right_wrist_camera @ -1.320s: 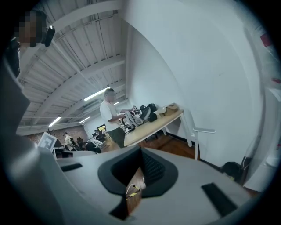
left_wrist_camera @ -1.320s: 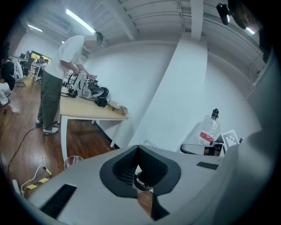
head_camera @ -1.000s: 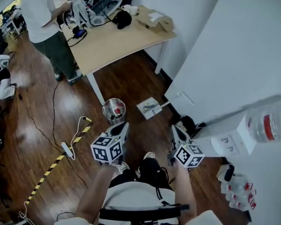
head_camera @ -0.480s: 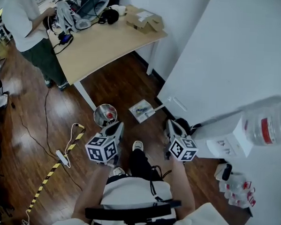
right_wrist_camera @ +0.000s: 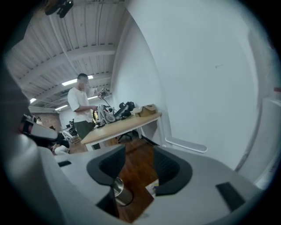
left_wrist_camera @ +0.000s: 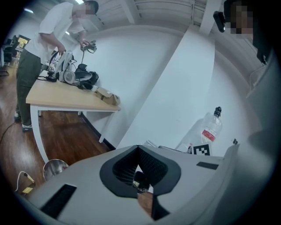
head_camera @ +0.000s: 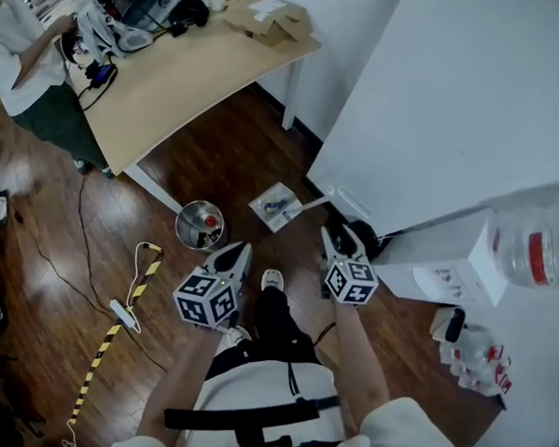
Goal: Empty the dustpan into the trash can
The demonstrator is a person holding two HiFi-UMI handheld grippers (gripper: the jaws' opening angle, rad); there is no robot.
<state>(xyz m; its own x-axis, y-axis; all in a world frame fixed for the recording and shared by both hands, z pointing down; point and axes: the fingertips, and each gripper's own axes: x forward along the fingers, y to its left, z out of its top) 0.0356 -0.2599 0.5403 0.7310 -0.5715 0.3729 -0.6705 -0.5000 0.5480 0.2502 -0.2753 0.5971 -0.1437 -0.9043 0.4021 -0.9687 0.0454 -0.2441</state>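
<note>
We should square our right gripper (head_camera: 339, 238), its empty jaws just opening, onto the handle of the dustpan (head_camera: 275, 206), with our left gripper (head_camera: 238, 253) clenched on nothing.

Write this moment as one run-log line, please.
left hand-held gripper: shut, empty | right hand-held gripper: just been opening, empty | dustpan: on floor, beside trash can

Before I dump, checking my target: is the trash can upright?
Upright: the trash can stands on the floor, open mouth facing up.
</note>
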